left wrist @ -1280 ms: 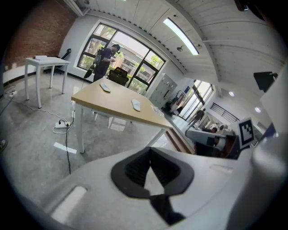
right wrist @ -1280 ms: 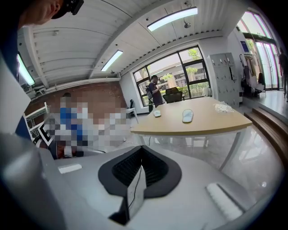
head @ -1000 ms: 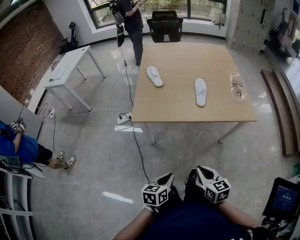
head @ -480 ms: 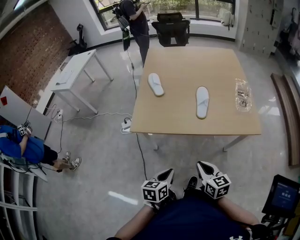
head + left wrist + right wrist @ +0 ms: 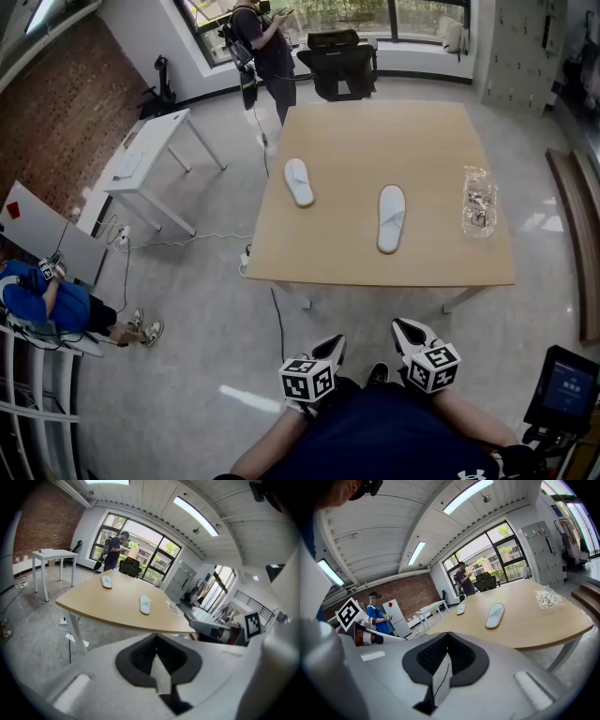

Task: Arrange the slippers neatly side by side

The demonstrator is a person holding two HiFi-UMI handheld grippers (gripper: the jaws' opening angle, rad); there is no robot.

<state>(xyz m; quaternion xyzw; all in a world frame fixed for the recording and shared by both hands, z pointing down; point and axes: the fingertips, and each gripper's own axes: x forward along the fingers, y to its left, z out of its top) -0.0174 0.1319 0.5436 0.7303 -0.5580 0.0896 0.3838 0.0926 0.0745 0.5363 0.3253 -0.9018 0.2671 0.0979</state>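
Two white slippers lie apart on the wooden table [image 5: 337, 253]. The left slipper [image 5: 298, 181] [image 5: 106, 581] [image 5: 461, 609] is angled toward the table's left side; the right slipper [image 5: 391, 217] [image 5: 145, 604] [image 5: 495, 615] lies near the middle. My left gripper [image 5: 330, 351] [image 5: 156, 657] and right gripper [image 5: 405, 330] [image 5: 446, 654] are both shut and hold nothing. They are held close to the person's body, well short of the table's near edge.
A clear plastic bag [image 5: 477, 199] lies at the table's right side. A black chair [image 5: 337, 64] and a standing person [image 5: 265, 47] are beyond the far edge. A white side table [image 5: 145, 155] and cables on the floor [image 5: 187, 239] are to the left. A seated person [image 5: 47, 302] is far left.
The table and slippers have drawn nearer in the head view as the person steps forward. Both grippers stay shut in front of the body.
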